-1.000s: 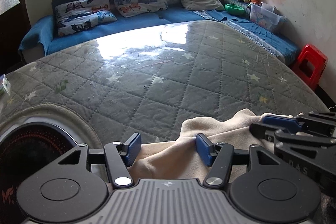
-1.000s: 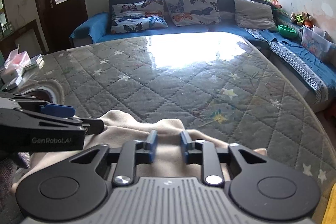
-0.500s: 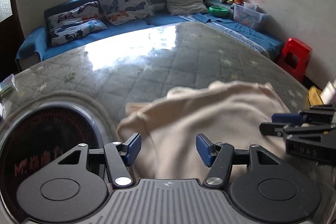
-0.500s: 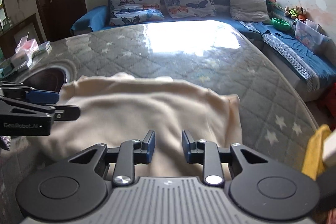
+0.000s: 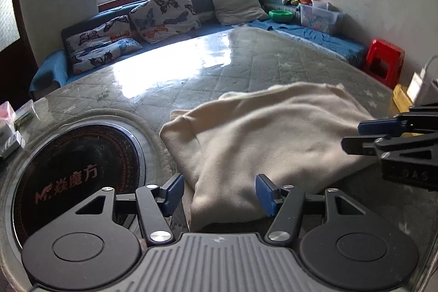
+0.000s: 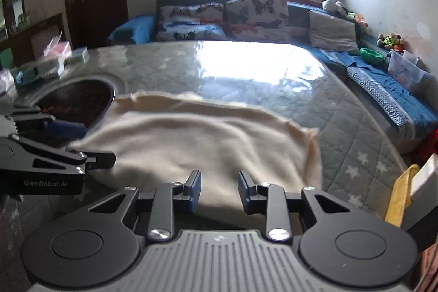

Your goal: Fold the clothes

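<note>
A cream garment (image 5: 268,138) lies folded and fairly flat on the quilted grey table cover (image 5: 219,67). My left gripper (image 5: 219,193) hovers at the garment's near left corner, its blue pads wide apart and pressing on nothing. In the right wrist view the same garment (image 6: 208,138) spreads ahead of my right gripper (image 6: 219,190), which stands open with a narrower gap above the near edge and holds nothing. Each gripper appears in the other's view: the right gripper (image 5: 383,138) at the garment's right side, the left gripper (image 6: 82,144) at its left side.
A round black cooktop (image 5: 74,171) is set into the table to the left of the garment. Small boxes (image 6: 54,59) sit at the table's far left. A blue sofa with butterfly pillows (image 5: 164,15) runs behind, and a red stool (image 5: 386,64) and a yellow object (image 6: 399,196) stand on the right.
Both grippers have drawn back toward the near edge of the table. The garment, bunched close under the fingers a second ago, now lies spread out ahead of them.
</note>
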Action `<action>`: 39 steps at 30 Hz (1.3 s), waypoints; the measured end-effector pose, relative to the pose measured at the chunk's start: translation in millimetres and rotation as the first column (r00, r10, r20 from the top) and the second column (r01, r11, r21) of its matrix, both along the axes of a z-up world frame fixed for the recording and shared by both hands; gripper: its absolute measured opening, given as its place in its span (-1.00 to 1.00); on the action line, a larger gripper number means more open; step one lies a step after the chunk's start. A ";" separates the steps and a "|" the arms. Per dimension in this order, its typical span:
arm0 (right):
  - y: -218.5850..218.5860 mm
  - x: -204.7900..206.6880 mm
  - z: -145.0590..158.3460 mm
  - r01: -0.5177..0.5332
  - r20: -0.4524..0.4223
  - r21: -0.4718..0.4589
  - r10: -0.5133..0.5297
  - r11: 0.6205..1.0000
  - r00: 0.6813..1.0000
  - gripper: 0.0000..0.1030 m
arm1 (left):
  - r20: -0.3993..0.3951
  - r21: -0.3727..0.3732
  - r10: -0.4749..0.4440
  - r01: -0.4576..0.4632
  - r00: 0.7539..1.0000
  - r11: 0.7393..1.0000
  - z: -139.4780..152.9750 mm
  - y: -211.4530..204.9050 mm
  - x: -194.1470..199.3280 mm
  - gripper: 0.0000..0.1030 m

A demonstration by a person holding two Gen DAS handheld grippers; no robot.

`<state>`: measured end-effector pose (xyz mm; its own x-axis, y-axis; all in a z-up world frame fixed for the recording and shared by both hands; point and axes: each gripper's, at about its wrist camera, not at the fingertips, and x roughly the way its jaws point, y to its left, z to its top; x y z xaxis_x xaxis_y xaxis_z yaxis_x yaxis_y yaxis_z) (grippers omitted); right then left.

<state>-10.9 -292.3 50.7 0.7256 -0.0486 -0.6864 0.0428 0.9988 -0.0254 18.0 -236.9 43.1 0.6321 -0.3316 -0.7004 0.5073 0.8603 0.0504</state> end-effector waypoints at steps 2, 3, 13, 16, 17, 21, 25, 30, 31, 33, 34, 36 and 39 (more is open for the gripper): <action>1.6 0.1 -10.4 -0.003 -0.026 -0.004 0.003 1.000 1.000 -0.43 | -0.013 0.005 0.004 -0.004 1.000 1.000 -4.2 1.2 -1.3 0.19; 2.0 -0.6 -12.5 -0.002 -0.029 -0.008 0.002 1.000 1.000 -0.43 | -0.018 0.004 0.007 -0.007 1.000 1.000 -5.7 2.5 -2.7 0.19; 6.6 -12.7 -14.8 0.009 -0.018 -0.007 -0.010 1.000 1.000 -0.27 | -0.049 -0.016 0.038 -0.039 0.998 0.999 -6.6 19.4 -11.9 0.27; 11.1 -17.2 -12.8 0.011 -0.010 -0.011 -0.011 1.000 1.000 -0.11 | -0.052 -0.025 0.055 -0.057 0.997 0.998 -3.5 27.5 -15.8 0.38; 12.5 -19.0 -12.4 0.014 -0.007 -0.012 -0.014 1.000 1.000 -0.06 | -0.051 -0.028 0.061 -0.063 0.997 0.998 -2.4 30.2 -17.4 0.40; 17.8 -26.0 -11.7 0.024 0.002 -0.007 -0.024 1.000 1.000 0.11 | -0.042 -0.041 0.098 -0.099 0.994 0.994 1.4 43.0 -25.2 0.55; 24.4 -31.9 -13.8 0.031 0.004 -0.004 -0.031 1.000 1.000 0.30 | -0.029 -0.047 0.117 -0.118 0.993 0.992 3.2 55.8 -35.0 0.67; 31.3 -38.1 -19.2 0.047 -0.002 0.007 -0.047 0.999 0.999 0.43 | -0.021 -0.040 0.125 -0.126 0.992 0.991 1.4 66.2 -47.5 0.77; 33.1 -39.6 -19.7 0.048 -0.001 0.007 -0.048 0.999 0.999 0.43 | -0.020 -0.040 0.127 -0.127 0.992 0.991 1.0 67.8 -49.9 0.80; 36.1 -42.8 -20.2 0.051 0.000 0.008 -0.051 0.999 0.999 0.48 | -0.021 -0.043 0.127 -0.128 0.992 0.991 0.5 70.0 -53.7 0.84; 37.4 -44.2 -20.1 0.052 0.000 0.008 -0.052 0.999 0.999 0.51 | -0.020 -0.045 0.129 -0.130 0.991 0.991 0.4 70.5 -55.5 0.86; 40.5 -47.5 -19.6 0.052 0.002 0.009 -0.052 0.999 0.999 0.52 | -0.020 -0.049 0.137 -0.138 0.990 0.989 0.5 70.5 -58.5 0.89; 43.1 -51.2 -19.2 0.059 0.004 0.010 -0.059 0.998 0.998 0.67 | -0.018 -0.052 0.141 -0.142 0.990 0.989 0.4 69.2 -62.9 0.94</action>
